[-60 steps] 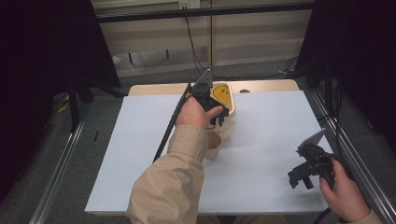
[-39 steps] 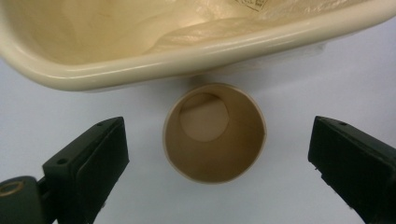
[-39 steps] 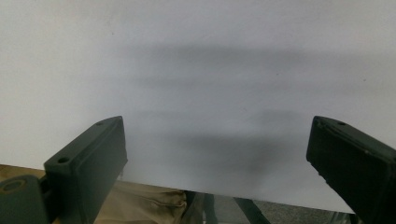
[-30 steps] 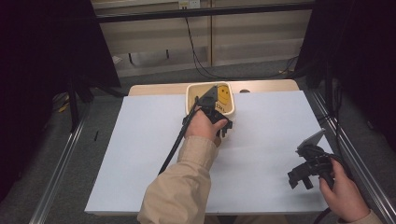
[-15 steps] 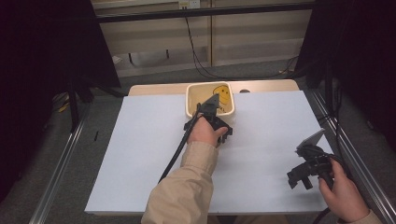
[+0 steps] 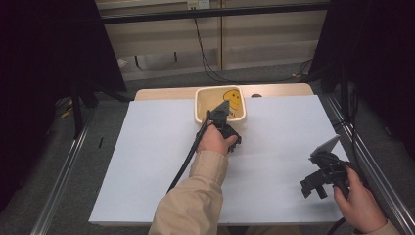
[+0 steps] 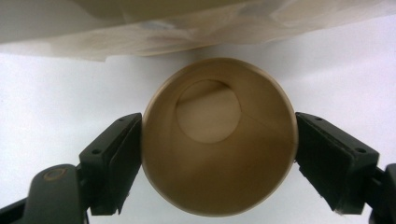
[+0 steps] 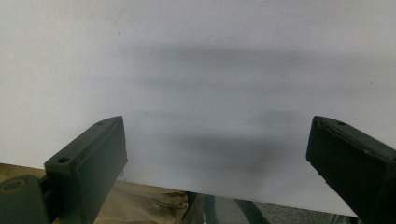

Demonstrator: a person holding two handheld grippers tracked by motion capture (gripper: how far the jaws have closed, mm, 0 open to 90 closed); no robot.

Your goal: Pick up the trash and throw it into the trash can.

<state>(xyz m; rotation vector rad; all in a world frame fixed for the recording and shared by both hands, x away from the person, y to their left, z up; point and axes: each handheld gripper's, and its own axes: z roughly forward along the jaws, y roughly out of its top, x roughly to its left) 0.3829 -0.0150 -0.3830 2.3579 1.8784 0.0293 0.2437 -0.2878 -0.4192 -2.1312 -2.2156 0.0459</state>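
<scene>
Left tongs (image 6: pixel 229 131) have drawn back from the tub (image 6: pixel 201 108), pinching a paper cup (image 7: pixel 219 135); right tongs (image 8: pixel 219 163) idle, spread.

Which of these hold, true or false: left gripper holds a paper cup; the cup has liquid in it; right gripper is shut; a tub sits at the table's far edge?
1. The left gripper holds a paper cup: true, a jaw on each side.
2. The cup has liquid in it: false, its bottom is bare.
3. The right gripper is shut: false, its jaws stand wide apart over the white sheet.
4. A tub sits at the table's far edge: true.
</scene>
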